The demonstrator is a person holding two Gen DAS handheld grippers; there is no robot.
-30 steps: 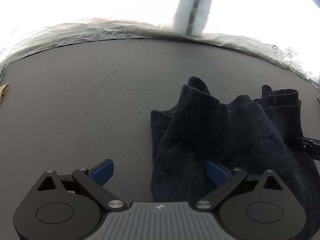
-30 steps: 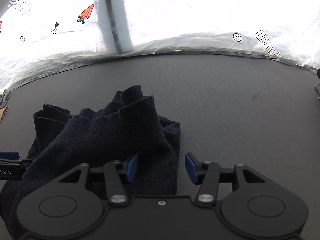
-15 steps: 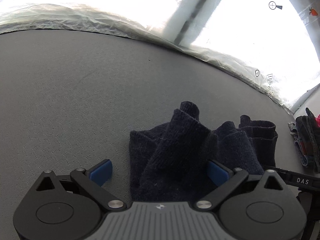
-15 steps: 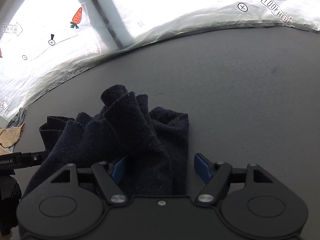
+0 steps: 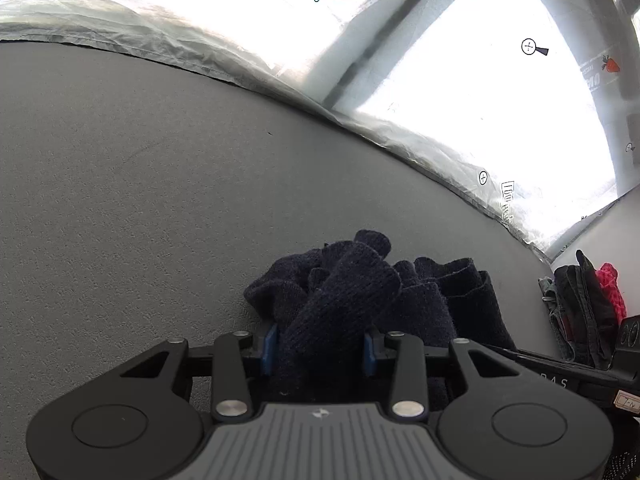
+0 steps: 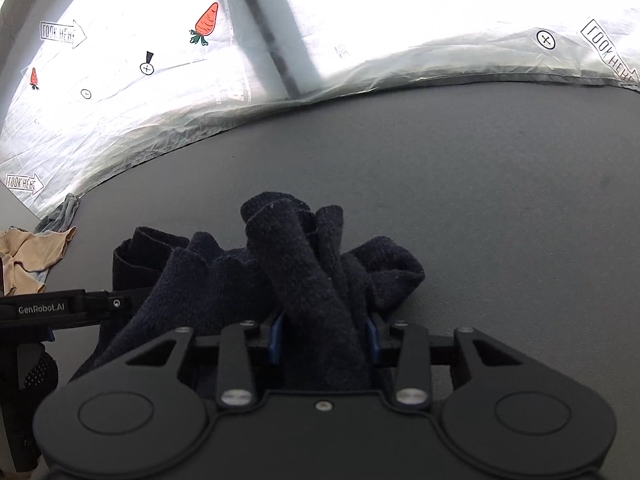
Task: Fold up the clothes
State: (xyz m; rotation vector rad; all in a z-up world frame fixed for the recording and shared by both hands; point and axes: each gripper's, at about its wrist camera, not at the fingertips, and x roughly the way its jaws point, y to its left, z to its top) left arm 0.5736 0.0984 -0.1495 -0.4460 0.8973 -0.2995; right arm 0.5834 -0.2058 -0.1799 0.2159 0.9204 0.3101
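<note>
A dark navy knitted garment (image 5: 352, 292) lies bunched on the grey table (image 5: 140, 200). My left gripper (image 5: 320, 346) is shut on a thick fold at its left side, the blue pads pressing the cloth from both sides. In the right wrist view the same garment (image 6: 304, 264) rises in a crumpled ridge, and my right gripper (image 6: 324, 338) is shut on a fold at its right side. Each gripper's body shows at the edge of the other's view, the right one (image 5: 560, 372) and the left one (image 6: 60, 310).
A pile of dark and red clothes (image 5: 584, 304) lies at the table's right end. Beige and grey-blue cloth (image 6: 28, 252) lies at the left end. A crinkled translucent sheet (image 6: 200, 120) with carrot stickers lines the far edge.
Both grippers were open around the garment's sides; they have closed on folds of it. The garment has been gathered and bunched toward its middle.
</note>
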